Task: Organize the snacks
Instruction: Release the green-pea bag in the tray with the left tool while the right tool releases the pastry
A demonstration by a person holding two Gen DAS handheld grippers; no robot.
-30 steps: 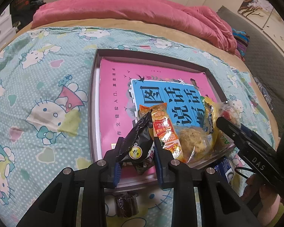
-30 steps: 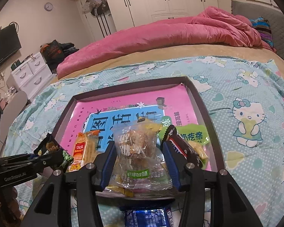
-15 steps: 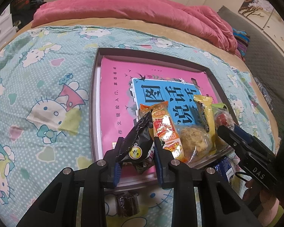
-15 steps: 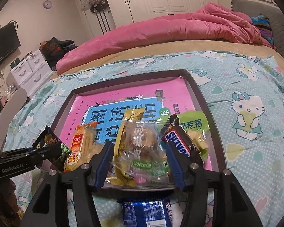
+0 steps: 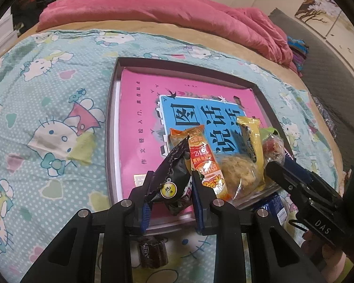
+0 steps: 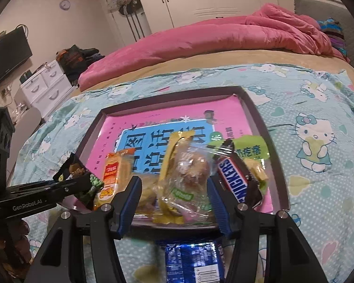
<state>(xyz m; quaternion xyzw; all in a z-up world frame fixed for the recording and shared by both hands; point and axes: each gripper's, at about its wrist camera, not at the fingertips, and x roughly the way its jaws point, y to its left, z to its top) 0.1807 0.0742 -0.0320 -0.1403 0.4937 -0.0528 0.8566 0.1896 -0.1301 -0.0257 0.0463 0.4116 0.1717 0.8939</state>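
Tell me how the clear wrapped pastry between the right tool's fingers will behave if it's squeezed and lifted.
The pastry looks soft and crumbly, so a hard squeeze would probably crush it. Its clear wrapper is loose and glossy, so it may crinkle and slip in the right tool. It seems light for its size and should lift easily off the tray.

A wide bed [image 6: 224,57] carries everything. A rumpled pink plush blanket [image 6: 212,40] lies across its far side, toward twelve o'clock, on a tan sheet [image 5: 134,27]. Nearer, a teal polka-dot cloth printed with cartoon cats [image 5: 47,89] covers the mattress. On this cloth sits a dark rectangular tray [image 5: 112,108]. Just at six o'clock of the tray lie a blue foil packet [image 6: 192,261] and a small brown wrapped sweet [image 5: 152,253].
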